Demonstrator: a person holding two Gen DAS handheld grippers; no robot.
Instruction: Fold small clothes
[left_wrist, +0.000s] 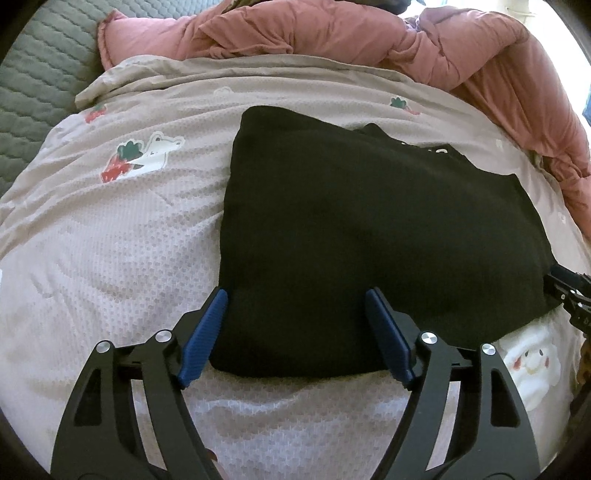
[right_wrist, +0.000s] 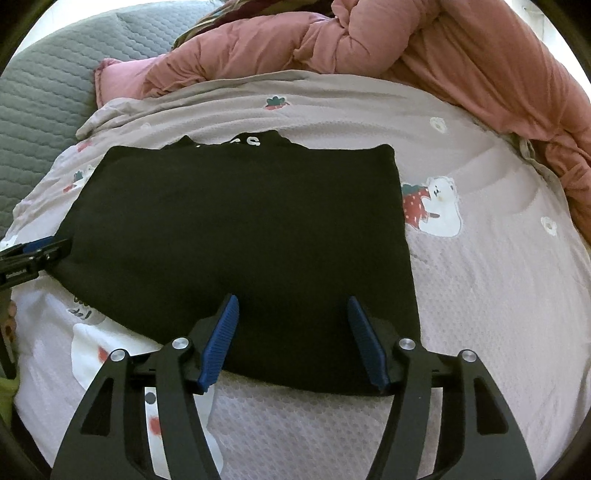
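Black garment (left_wrist: 369, 229) laid flat, part-folded, on printed blanket (left_wrist: 110, 240). Left gripper (left_wrist: 297, 295) and right gripper (right_wrist: 291, 301) spread apart at 6 o'clock hem, nothing clamped. Risk: only top layer caught, fold skewed; blanket pinched along.

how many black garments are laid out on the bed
1: the black garment lies folded on the printed blanket, between both open tools at its near edge. Others may be hidden beneath.

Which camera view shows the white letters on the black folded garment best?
The right wrist view: the white letters lie readable at the far edge of the black folded garment. The left wrist view shows only small white traces near the far right edge.
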